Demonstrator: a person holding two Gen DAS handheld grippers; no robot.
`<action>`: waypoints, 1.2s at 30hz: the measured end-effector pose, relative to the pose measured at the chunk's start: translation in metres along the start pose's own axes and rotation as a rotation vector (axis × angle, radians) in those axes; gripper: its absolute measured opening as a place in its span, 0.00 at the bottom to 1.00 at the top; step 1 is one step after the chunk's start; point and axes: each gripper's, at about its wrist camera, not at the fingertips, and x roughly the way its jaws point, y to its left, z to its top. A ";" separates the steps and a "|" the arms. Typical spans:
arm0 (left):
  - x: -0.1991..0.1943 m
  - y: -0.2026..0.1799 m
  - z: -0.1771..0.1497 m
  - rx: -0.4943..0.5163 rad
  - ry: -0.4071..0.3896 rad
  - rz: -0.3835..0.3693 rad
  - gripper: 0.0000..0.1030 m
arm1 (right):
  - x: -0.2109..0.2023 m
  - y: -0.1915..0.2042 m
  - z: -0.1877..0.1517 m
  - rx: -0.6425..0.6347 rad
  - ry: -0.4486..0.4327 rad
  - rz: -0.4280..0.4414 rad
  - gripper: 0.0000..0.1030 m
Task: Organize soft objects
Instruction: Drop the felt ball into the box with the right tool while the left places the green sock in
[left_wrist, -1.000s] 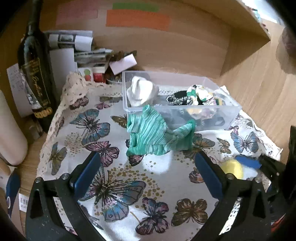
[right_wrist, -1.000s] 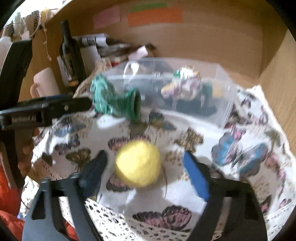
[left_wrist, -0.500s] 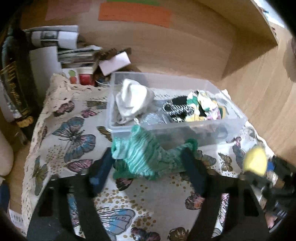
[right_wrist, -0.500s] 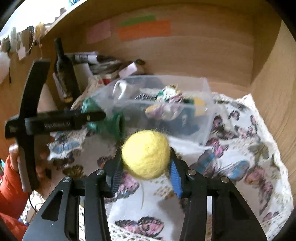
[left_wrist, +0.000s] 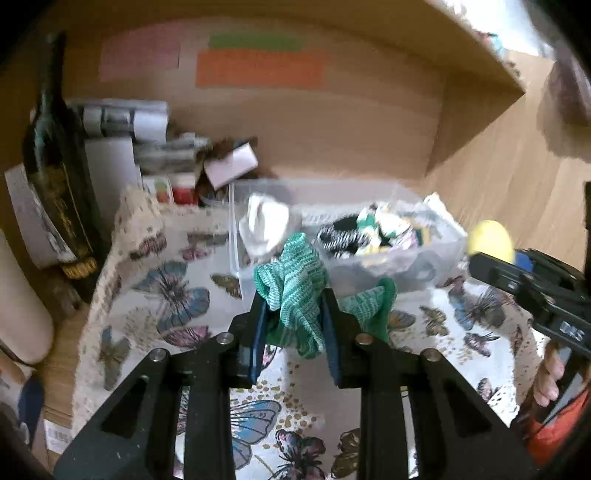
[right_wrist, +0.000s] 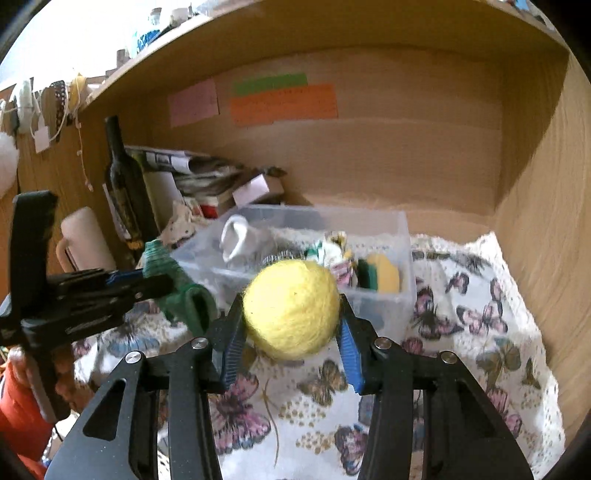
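Observation:
My left gripper (left_wrist: 293, 314) is shut on a green knitted sock (left_wrist: 295, 291) and holds it up in front of the clear plastic bin (left_wrist: 236, 229). The sock also shows in the right wrist view (right_wrist: 184, 291), held at the left. My right gripper (right_wrist: 291, 321) is shut on a yellow felt ball (right_wrist: 291, 308) and holds it above the butterfly cloth (right_wrist: 480, 314), just in front of the bin (right_wrist: 402, 258). The ball shows in the left wrist view (left_wrist: 489, 238) at the right. The bin holds a white sock (left_wrist: 264, 221) and several patterned soft items (left_wrist: 373, 229).
A dark wine bottle (left_wrist: 55, 166) stands at the left beside a stack of papers and small boxes (left_wrist: 166, 147). A beige mug (right_wrist: 83, 240) stands near the bottle. Wooden shelf walls (right_wrist: 535, 221) close the back and right side.
My left gripper moved forward, shut on the green sock and lifted it. My right gripper shut on the yellow ball and raised it toward the bin.

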 end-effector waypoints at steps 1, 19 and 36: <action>-0.004 -0.001 0.002 0.009 -0.019 0.007 0.27 | 0.000 0.002 0.005 -0.010 -0.009 0.000 0.40; 0.035 0.004 0.053 -0.012 -0.091 0.048 0.27 | 0.079 0.009 0.043 -0.012 0.069 -0.018 0.41; 0.035 -0.008 0.044 0.034 -0.059 0.057 0.60 | 0.060 0.010 0.044 -0.053 0.026 -0.092 0.68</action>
